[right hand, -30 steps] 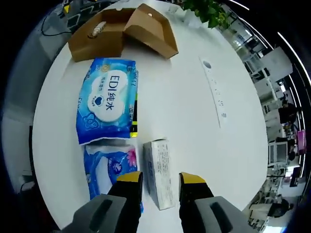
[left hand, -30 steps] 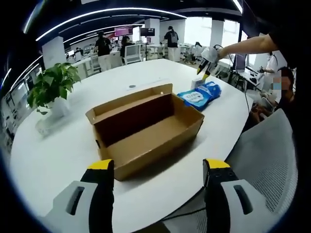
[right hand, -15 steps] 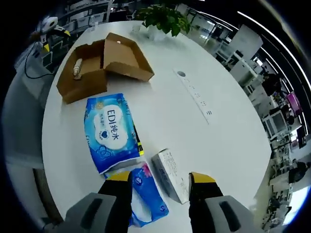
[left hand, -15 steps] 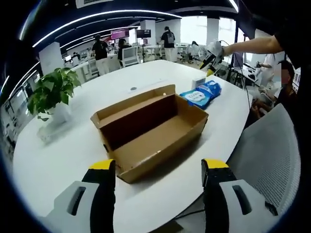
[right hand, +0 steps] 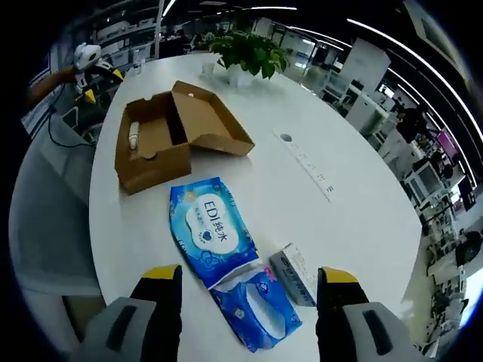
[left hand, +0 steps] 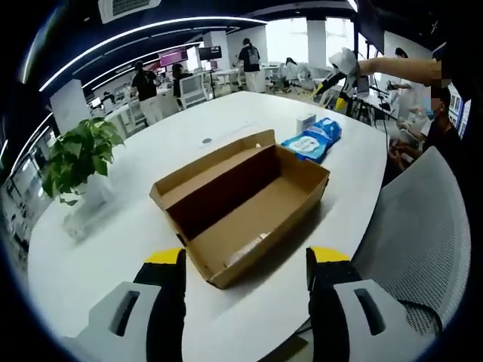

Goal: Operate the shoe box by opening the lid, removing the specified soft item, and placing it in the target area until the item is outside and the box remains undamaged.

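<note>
The brown cardboard shoe box (left hand: 249, 204) lies on the white table (left hand: 113, 241) with its lid folded back. A small pale item (left hand: 250, 244) rests on the box floor. My left gripper (left hand: 245, 264) hovers open just before the box's near corner, holding nothing. In the right gripper view the box (right hand: 162, 139) is farther off, with a pale roll (right hand: 134, 136) inside. My right gripper (right hand: 249, 279) hangs open above a blue wipes pack (right hand: 215, 230), a second blue pack (right hand: 256, 305) and a small white carton (right hand: 298, 273). The right gripper (left hand: 332, 75) shows far off over the packs (left hand: 313, 139).
A potted plant (left hand: 75, 151) stands at the table's left side. A grey mesh chair (left hand: 423, 226) sits close at the right edge. A white socket strip (right hand: 306, 162) runs along the table's middle. People stand among desks in the background.
My right gripper has risen and drawn back from the packs, and its jaws stand wider apart. The left gripper view has crept up over the box, showing more of its floor.
</note>
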`<state>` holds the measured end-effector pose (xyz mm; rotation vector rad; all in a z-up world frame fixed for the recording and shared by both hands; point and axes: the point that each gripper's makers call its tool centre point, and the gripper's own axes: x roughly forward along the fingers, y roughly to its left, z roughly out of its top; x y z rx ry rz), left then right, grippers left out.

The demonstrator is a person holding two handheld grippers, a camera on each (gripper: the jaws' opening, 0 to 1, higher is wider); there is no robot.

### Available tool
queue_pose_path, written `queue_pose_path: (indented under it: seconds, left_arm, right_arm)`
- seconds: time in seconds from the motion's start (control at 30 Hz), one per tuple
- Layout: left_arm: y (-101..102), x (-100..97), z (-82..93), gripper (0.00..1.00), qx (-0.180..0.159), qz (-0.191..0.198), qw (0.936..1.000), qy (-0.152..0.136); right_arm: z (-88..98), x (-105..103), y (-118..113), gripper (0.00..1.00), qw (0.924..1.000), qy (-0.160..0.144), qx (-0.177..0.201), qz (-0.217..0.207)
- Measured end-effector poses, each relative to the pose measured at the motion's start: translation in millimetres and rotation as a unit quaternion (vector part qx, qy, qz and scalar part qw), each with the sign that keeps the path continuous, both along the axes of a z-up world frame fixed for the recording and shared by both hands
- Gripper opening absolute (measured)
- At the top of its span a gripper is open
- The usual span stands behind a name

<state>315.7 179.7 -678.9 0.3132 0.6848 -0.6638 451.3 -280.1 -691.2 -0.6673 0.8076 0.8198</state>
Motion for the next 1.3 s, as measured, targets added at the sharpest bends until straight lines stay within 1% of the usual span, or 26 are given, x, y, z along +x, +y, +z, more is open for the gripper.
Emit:
queue_pose_path:
  seconds: [0.1,0.17,0.23,0.27,0.3,0.43,0.53,0.6,0.7,0.8,0.97,1.1,1.17,1.3]
  left_arm:
    - [1,4.4,4.0,0.58,-0.008,0.000,1.0000,0.001]
    - [2,7.7,4.8,0.56,-0.006,-0.007,0.9999,0.006]
    - [3,10.7,5.5,0.56,-0.003,-0.014,0.9999,0.007]
    - [3,12.4,5.7,0.56,0.001,-0.020,0.9998,0.008]
    - [3,13.5,5.4,0.56,0.006,-0.025,0.9996,0.008]
    - [3,18.2,2.6,0.56,0.025,-0.048,0.9985,0.014]
    - [0,22.5,1.1,0.56,0.033,-0.065,0.9971,0.019]
    - [-1,25.8,-0.1,0.56,0.038,-0.073,0.9963,0.023]
    - [-4,30.5,-1.3,0.55,0.042,-0.085,0.9951,0.028]
    - [-8,33.1,-3.0,0.54,0.050,-0.101,0.9931,0.032]
    - [-16,37.4,-10.5,0.55,0.072,-0.138,0.9869,0.044]
    - [-20,46.4,-13.9,0.54,0.080,-0.153,0.9838,0.051]
    - [-21,51.0,-14.5,0.54,0.084,-0.161,0.9819,0.053]
    - [-25,59.4,-15.2,0.54,0.087,-0.181,0.9780,0.055]
  right_arm:
    - [10.2,-10,8,0.81,0.9997,-0.005,0.016,-0.016]
    - [19.6,-16,16,0.84,0.9987,-0.014,0.038,-0.029]
    - [24.6,-18,19,0.87,0.9977,-0.018,0.052,-0.040]
    - [28.9,-21,23,0.88,0.9963,-0.022,0.067,-0.049]
    - [31.7,-24,26,0.89,0.9957,-0.023,0.075,-0.050]
    - [41.2,-39,35,0.94,0.9932,-0.035,0.091,-0.062]
    - [47.3,-49,42,0.99,0.9896,-0.041,0.113,-0.079]
    - [50.3,-55,45,1.00,0.9872,-0.045,0.125,-0.088]
    - [53.7,-61,45,1.00,0.9842,-0.055,0.132,-0.105]
    - [54.9,-73,50,1.00,0.9816,-0.051,0.146,-0.113]
    - [55.6,-90,55,1.00,0.9818,-0.058,0.143,-0.111]
    - [60.5,-104,63,1.00,0.9778,-0.056,0.163,-0.120]
    - [61.6,-112,67,1.00,0.9773,-0.055,0.167,-0.119]
    - [62.3,-122,73,1.00,0.9730,-0.057,0.183,-0.128]
